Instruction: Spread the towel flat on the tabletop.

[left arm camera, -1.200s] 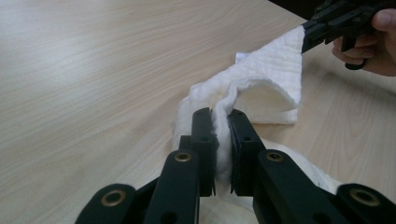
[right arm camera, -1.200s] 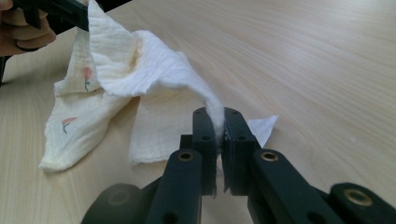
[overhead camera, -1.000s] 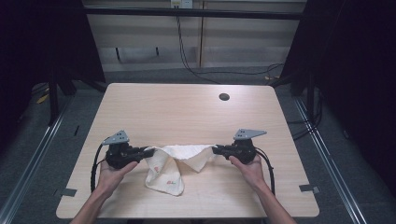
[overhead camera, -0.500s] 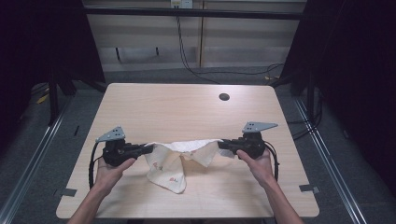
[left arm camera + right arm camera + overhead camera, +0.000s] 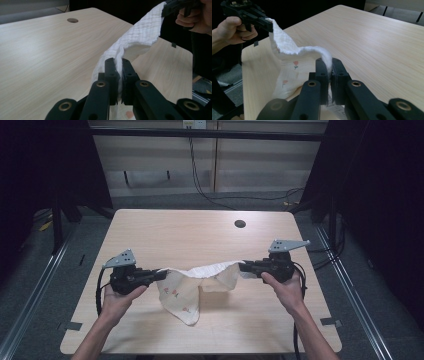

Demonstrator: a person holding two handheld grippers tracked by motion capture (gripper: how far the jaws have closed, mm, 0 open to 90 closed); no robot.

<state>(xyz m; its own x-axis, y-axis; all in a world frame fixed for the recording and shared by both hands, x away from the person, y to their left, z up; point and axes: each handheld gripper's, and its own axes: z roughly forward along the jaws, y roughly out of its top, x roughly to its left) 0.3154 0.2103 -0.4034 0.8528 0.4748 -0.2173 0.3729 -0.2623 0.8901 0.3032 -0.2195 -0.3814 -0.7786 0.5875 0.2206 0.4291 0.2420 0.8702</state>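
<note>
Left tool (image 5: pixel 159 275), black, two-jawed, gripped in the person's left hand (image 5: pixel 117 299) at about 8 o'clock on the pale wooden table (image 5: pixel 165 232); jaws just drawn in, now pinched tight on one edge of the white quilted cloth with small red flower prints (image 5: pixel 182 292). From the left gripper view: cloth (image 5: pixel 140 37) sandwiched between the two black pads, rising away toward 1 o'clock to the other tool (image 5: pixel 170 8). Right tool (image 5: pixel 243 266), same build, in the right hand (image 5: pixel 285 287) at about 4 o'clock on the table; jaws likewise clamped on the opposite edge of the cloth. From the right gripper view: cloth (image 5: pixel 289 50) nipped between the pads, arching off toward 10 o'clock to the left tool (image 5: pixel 268 25). Cloth strung between both tools, top edge sagging slightly in the middle, raised off the table along that edge. Flowered lower part hanging down toward 6 o'clock, its bottom corner lying on the table. Small dark round hole (image 5: pixel 240 224) in the table at about 1 o'clock, well apart from the cloth.
</note>
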